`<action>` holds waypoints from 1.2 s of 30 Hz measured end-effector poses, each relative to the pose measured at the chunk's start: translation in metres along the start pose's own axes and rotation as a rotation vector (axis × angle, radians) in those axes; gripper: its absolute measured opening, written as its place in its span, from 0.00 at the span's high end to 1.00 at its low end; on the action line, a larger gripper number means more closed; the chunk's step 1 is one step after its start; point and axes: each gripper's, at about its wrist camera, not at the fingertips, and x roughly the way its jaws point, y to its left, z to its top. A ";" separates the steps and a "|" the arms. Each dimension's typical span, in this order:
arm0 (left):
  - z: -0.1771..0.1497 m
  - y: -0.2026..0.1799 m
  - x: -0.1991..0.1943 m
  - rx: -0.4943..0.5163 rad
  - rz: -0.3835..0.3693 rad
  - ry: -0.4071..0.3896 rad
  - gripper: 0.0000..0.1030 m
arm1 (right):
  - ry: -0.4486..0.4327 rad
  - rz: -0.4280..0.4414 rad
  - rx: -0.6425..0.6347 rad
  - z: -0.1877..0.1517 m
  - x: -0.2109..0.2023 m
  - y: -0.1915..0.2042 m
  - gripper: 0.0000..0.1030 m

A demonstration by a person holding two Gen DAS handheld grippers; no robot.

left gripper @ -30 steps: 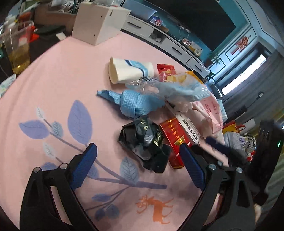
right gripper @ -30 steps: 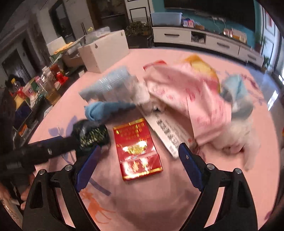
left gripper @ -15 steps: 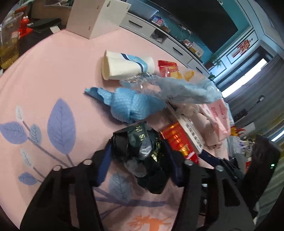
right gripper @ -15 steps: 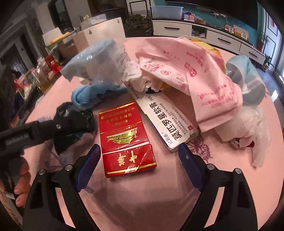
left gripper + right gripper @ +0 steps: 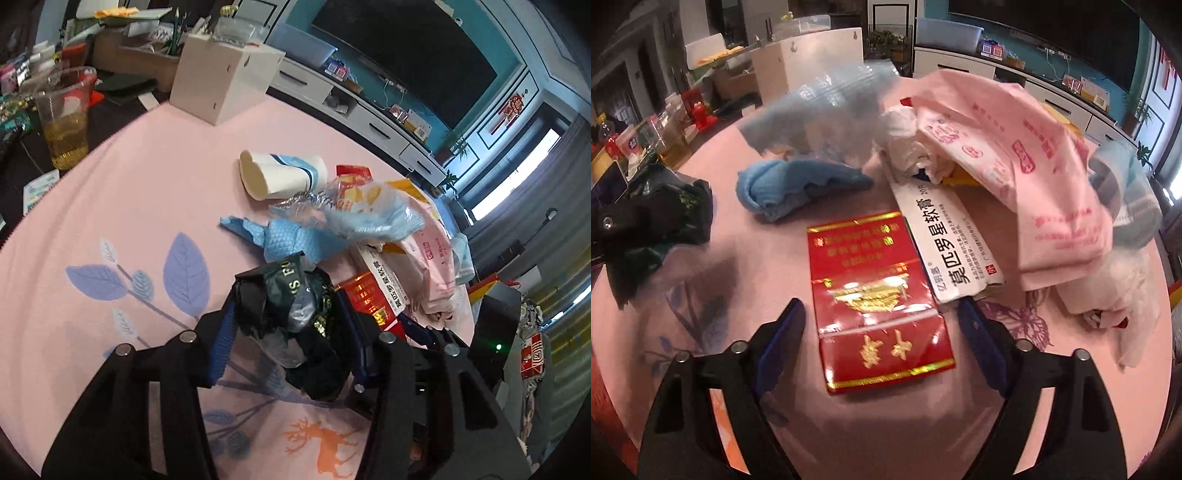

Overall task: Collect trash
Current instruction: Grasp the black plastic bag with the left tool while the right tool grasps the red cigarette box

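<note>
My left gripper [image 5: 288,332] is shut on a crumpled black plastic wrapper [image 5: 295,314] and holds it just above the pink tablecloth [image 5: 147,206]; the wrapper also shows in the right wrist view [image 5: 665,225]. My right gripper [image 5: 882,339] is open, its jaws on either side of a red cigarette pack [image 5: 879,295] lying flat. Behind lie a white medicine box [image 5: 945,243], a blue cloth [image 5: 790,188], a pink bag [image 5: 1027,162], a clear wrapper [image 5: 354,210] and a tipped paper cup [image 5: 280,175].
A white box [image 5: 225,85] stands at the table's far edge. A plastic cup of yellow liquid [image 5: 66,122] and clutter sit on the dark surface to the left. White tissue [image 5: 1115,295] lies at the right. A TV cabinet [image 5: 369,118] runs behind.
My left gripper closed on the black wrapper and lifted it slightly. My right gripper moved forward and down until its jaws flank the red pack.
</note>
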 end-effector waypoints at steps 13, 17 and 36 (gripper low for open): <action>0.005 0.008 -0.025 -0.043 0.003 -0.068 0.49 | 0.018 0.017 0.000 -0.018 -0.019 0.007 0.44; 0.009 0.011 -0.036 -0.050 -0.011 -0.097 0.49 | 0.015 -0.001 0.018 -0.021 -0.029 0.008 0.44; 0.003 -0.006 -0.041 0.035 -0.029 -0.108 0.49 | -0.054 -0.017 0.191 -0.020 -0.070 -0.019 0.44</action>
